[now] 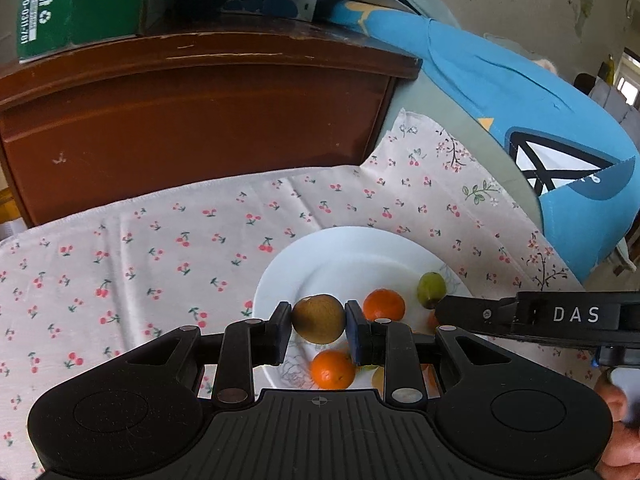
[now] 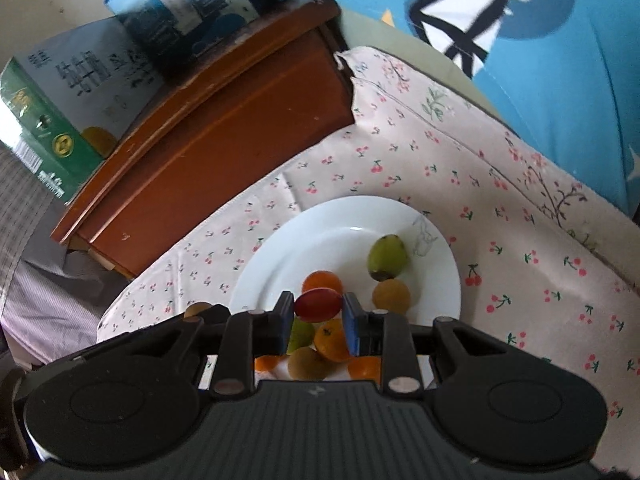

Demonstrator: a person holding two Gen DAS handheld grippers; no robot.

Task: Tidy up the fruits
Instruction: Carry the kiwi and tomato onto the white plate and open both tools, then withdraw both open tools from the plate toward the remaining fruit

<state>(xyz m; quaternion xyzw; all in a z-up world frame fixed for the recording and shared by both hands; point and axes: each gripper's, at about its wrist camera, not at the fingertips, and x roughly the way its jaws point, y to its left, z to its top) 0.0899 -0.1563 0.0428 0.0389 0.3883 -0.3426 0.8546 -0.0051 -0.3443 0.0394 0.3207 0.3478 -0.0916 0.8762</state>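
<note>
Left claw [image 1: 318, 322] clenched on brown round fruit [image 1: 319, 319] above white plate [image 1: 344, 248] — light, firm, held across middle. Right claw [image 2: 319, 309] gripped red oval fruit [image 2: 318, 305] — smooth, slippery.

Left gripper [image 1: 319, 326] jaws clamp brown fruit [image 1: 319, 319] over plate [image 1: 344, 252].

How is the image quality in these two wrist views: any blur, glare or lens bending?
Left wrist view: sharp in the middle, the brown fruit in the left gripper crisp; strong fisheye bending of the cabinet edge. Right wrist view: softer, boxes blurred, a small glare spot on the plate.
</note>
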